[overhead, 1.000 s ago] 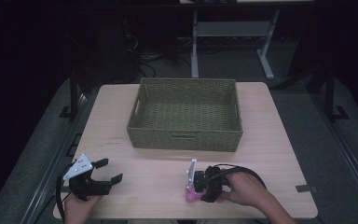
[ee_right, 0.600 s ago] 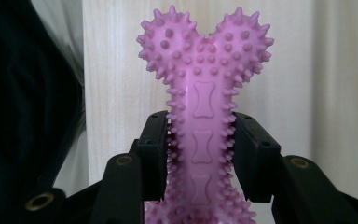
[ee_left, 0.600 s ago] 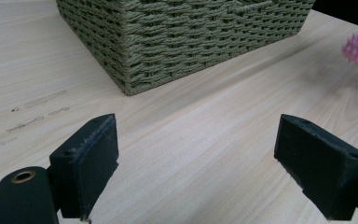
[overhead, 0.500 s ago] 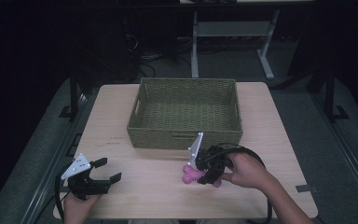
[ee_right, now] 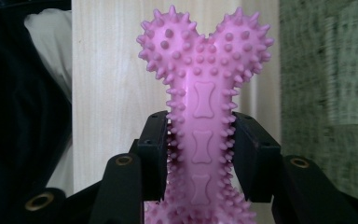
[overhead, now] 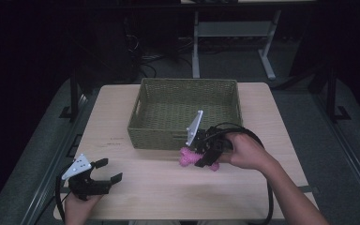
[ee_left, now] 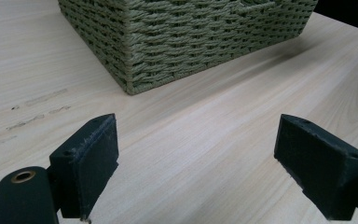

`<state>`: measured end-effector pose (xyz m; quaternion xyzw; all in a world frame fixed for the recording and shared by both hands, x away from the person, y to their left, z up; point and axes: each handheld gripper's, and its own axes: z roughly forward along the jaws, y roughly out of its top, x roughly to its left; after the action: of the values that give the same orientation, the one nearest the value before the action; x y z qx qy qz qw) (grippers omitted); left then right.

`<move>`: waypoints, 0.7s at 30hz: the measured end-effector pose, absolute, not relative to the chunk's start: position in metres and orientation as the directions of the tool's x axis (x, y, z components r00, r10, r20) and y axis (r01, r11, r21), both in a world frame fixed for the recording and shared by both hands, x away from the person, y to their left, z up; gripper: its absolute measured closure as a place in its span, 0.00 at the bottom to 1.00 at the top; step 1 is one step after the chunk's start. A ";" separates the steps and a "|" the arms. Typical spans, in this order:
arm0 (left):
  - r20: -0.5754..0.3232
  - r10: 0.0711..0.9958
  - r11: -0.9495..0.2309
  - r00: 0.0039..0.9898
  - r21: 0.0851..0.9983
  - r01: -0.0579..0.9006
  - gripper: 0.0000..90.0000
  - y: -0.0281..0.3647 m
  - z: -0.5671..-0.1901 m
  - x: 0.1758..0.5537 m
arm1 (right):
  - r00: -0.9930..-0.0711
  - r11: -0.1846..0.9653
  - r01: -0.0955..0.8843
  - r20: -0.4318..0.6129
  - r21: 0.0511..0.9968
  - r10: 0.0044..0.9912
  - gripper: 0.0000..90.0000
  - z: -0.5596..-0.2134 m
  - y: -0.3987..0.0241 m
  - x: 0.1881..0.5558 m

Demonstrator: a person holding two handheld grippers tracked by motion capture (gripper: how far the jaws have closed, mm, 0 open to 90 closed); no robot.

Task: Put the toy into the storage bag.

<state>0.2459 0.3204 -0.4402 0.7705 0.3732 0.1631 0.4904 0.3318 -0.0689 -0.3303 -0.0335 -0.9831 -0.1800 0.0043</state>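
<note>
Right gripper view, spiky pink rubber bone [ee_right: 202, 93], woven green basket [ee_right: 328, 93]

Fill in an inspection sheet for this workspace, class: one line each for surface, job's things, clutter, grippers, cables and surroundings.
Surface: light wooden table, faint scuff marks near its left side.
Job's things: pink spiky bone toy clamped by its shaft, held in front of the near wall of the green woven basket; nothing seen inside the basket.
Clutter: nothing seen.
Grippers: right gripper shut on the toy; left gripper low over the table near the left front corner, jaws wide open with nothing between them.
Cables: a black cable trails from the right gripper along the forearm.
Surroundings: dark room, grey floor, a white table frame behind.
</note>
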 end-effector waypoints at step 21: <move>-0.118 0.737 -0.242 0.666 0.873 0.423 0.15 0.318 -0.441 0.245 | -0.991 0.922 0.117 -0.014 0.368 0.131 0.65 -0.295 -0.083 0.366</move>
<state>0.2453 0.3184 -0.4415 0.7714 0.3758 0.1611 0.4876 0.3658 -0.0829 -0.2950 -0.0632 -0.9802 -0.1866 -0.0192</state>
